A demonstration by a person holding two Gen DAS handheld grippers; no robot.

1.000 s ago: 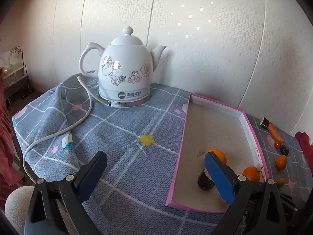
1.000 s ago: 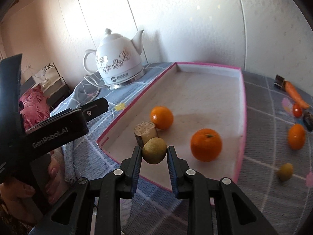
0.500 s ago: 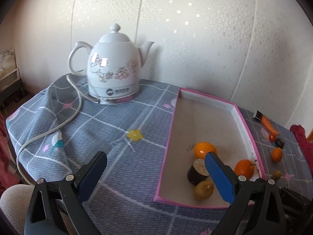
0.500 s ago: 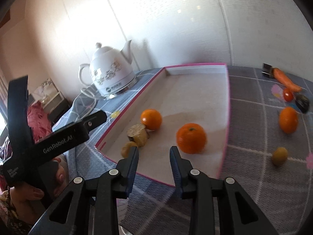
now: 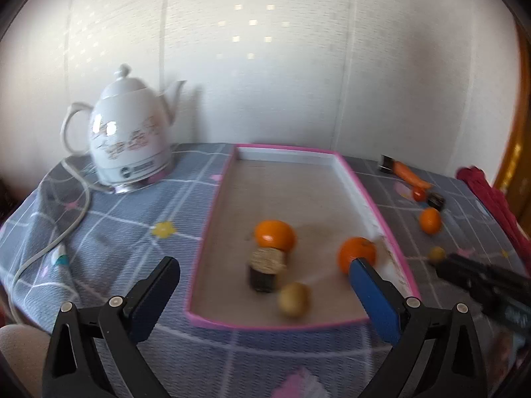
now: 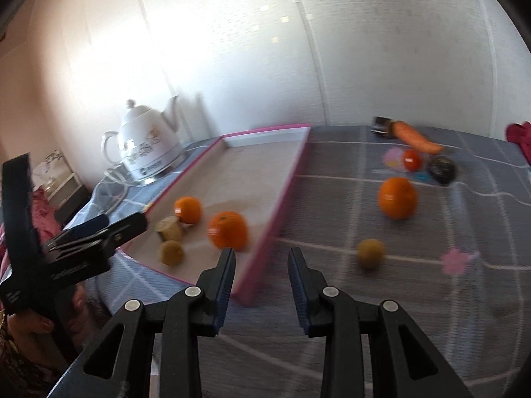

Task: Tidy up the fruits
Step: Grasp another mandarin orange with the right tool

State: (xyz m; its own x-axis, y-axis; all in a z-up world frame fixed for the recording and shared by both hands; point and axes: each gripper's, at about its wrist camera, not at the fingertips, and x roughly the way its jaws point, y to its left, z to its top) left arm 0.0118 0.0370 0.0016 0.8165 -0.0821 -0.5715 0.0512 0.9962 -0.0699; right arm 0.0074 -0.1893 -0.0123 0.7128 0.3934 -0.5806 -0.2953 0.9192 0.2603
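The right gripper (image 6: 261, 267) hangs over the tray's near corner with its jaws a little apart and nothing between them. The left gripper (image 5: 262, 277) stands wide open above the front of the tray (image 5: 212, 219), also empty.

Inside the tray lie two oranges (image 5: 274, 234) (image 5: 356, 254), a dark-skinned cut chunk (image 5: 265, 267) and a small yellow-green fruit (image 5: 293, 298), all near the front edge. Out on the bench (image 6: 464, 219), right of the tray, a third orange (image 6: 397, 197) and another small yellow fruit (image 6: 370, 252) wait, with a tomato (image 6: 411, 159), a carrot (image 6: 415, 137) and a dark lump (image 6: 443, 167) farther back; the blur makes that lump hard to name.

The small yellow fruit looks light and firm, round enough to roll, so I would pinch it across its middle, jaws level on either side. The orange is heavier with slightly yielding skin; it wants a wider opening than the right gripper shows and a hold at its widest girth. The kettle (image 5: 127, 139) sits well clear to the left
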